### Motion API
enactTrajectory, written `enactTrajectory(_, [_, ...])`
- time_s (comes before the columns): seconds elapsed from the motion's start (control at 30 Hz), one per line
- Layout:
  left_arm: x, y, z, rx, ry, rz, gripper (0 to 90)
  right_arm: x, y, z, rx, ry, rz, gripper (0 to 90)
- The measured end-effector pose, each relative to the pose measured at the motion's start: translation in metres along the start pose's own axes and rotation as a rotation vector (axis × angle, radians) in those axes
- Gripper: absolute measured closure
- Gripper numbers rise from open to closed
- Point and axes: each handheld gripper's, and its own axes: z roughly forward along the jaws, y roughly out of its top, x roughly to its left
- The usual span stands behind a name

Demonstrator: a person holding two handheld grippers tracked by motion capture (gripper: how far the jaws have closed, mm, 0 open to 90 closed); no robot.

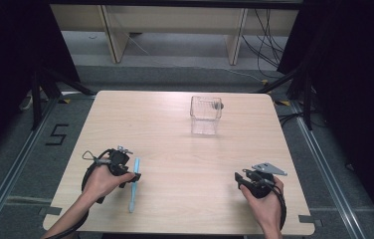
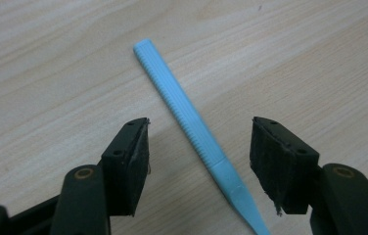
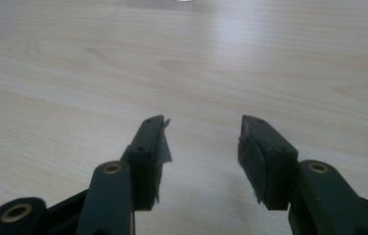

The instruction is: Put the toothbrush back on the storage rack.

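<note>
A light blue plastic stick (image 1: pixel 135 185) with a ribbed handle and a flat tapered end lies flat on the wooden table (image 1: pixel 185 154) at the front left. In the left gripper view the stick (image 2: pixel 182 110) runs slantwise between the two black jaws, and neither pad touches it. My left gripper (image 1: pixel 135 176) hovers just over the stick's upper half, open. My right gripper (image 1: pixel 236 178) rests low at the front right, pointing left across the table, open with bare wood between its jaws (image 3: pixel 202 122).
A clear, square plastic container (image 1: pixel 206 115) stands upright at the back of the table, right of centre. Bare wood stretches between it and both hands. Dark curtains and stands flank the table, and grey floor surrounds it.
</note>
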Motion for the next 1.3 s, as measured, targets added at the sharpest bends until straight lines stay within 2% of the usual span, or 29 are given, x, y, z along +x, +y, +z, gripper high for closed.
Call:
enactTrajectory(0.07, [0.0,0.002,0.0,0.019,0.006,-0.001,39.9,0.001,0.001,-0.002,0.016,-0.018,-0.002,52.7])
enactTrajectory(0.1, [-0.001,0.003,0.002,0.034,0.006,-0.026,40.3,0.001,0.001,-0.001,0.015,-0.013,-0.001,52.6])
enactTrajectory(0.17, [-0.001,0.005,0.003,0.046,0.008,-0.021,40.8,0.001,0.001,-0.002,0.017,-0.029,-0.009,52.4])
enactTrajectory(0.2, [-0.002,0.006,0.003,0.053,0.009,-0.019,40.9,0.004,0.0,-0.001,0.019,-0.022,0.028,52.4])
enactTrajectory(0.23, [-0.002,0.007,0.004,0.058,0.013,-0.014,41.0,0.004,0.0,0.001,0.013,-0.01,0.029,52.3])
enactTrajectory(0.27, [-0.004,0.006,0.004,0.063,0.013,-0.042,41.4,0.004,0.0,0.001,0.014,-0.011,0.017,52.2])
enactTrajectory(0.3, [-0.005,0.007,0.005,0.067,0.015,-0.042,42.0,0.005,0.0,0.001,0.026,-0.013,0.028,52.2])
enactTrajectory(0.33, [-0.005,0.007,0.006,0.07,0.012,-0.047,42.7,0.003,0.0,0.0,0.023,-0.021,-0.001,52.1])
enactTrajectory(0.47, [-0.007,0.009,0.007,0.093,0.017,-0.04,45.3,0.003,0.0,0.0,0.024,-0.025,-0.003,51.8])
enactTrajectory(0.5, [-0.009,0.01,0.008,0.1,0.024,-0.037,46.6,0.004,0.0,0.0,0.029,-0.016,0.018,51.6])
enactTrajectory(0.53, [-0.008,0.011,0.008,0.111,0.031,0.01,47.4,0.004,0.0,0.001,0.024,-0.016,0.021,51.6])
enactTrajectory(0.57, [-0.007,0.011,0.008,0.11,0.036,0.027,48.5,0.002,0.0,0.0,0.019,-0.025,-0.006,51.5])
enactTrajectory(0.6, [-0.011,0.01,0.009,0.109,0.028,-0.019,49.3,0.002,0.0,0.001,0.02,-0.02,-0.011,51.5])
enactTrajectory(0.63, [-0.012,0.01,0.01,0.111,0.031,-0.013,49.8,0.002,0.0,0.001,0.023,-0.018,0.004,51.5])
enactTrajectory(0.67, [-0.01,0.011,0.01,0.117,0.032,0.012,50.3,0.001,-0.001,0.001,0.014,-0.015,-0.011,51.5])
enactTrajectory(0.7, [-0.01,0.011,0.01,0.121,0.036,0.018,50.7,0.001,-0.001,0.001,0.014,-0.014,-0.009,51.5])
enactTrajectory(0.8, [-0.012,0.012,0.011,0.13,0.045,0.009,52.2,0.001,0.0,0.0,0.011,-0.013,-0.01,51.4])
enactTrajectory(0.83, [-0.012,0.013,0.011,0.148,0.052,0.02,52.8,0.004,0.0,0.0,0.021,-0.008,0.028,51.4])
enactTrajectory(0.97, [-0.015,0.016,0.012,0.176,0.054,0.004,53.4,0.005,0.0,0.002,0.011,0.0,0.033,51.3])
enactTrajectory(1.0, [-0.015,0.017,0.012,0.184,0.056,0.014,53.4,0.005,0.0,0.0,0.026,-0.009,0.031,51.2])
enactTrajectory(1.07, [-0.015,0.018,0.012,0.189,0.056,0.014,53.5,0.005,0.0,0.001,0.021,-0.008,0.028,51.1])
enactTrajectory(1.13, [-0.015,0.02,0.013,0.206,0.058,0.005,53.8,0.005,0.0,0.001,0.027,-0.007,0.03,51.0])
enactTrajectory(1.17, [-0.016,0.02,0.016,0.198,0.062,-0.02,53.9,0.002,0.0,0.0,0.016,-0.021,-0.002,50.9])
enactTrajectory(1.3, [-0.014,0.022,0.017,0.229,0.062,-0.006,54.3,0.001,0.0,0.001,0.022,-0.013,-0.007,50.8])
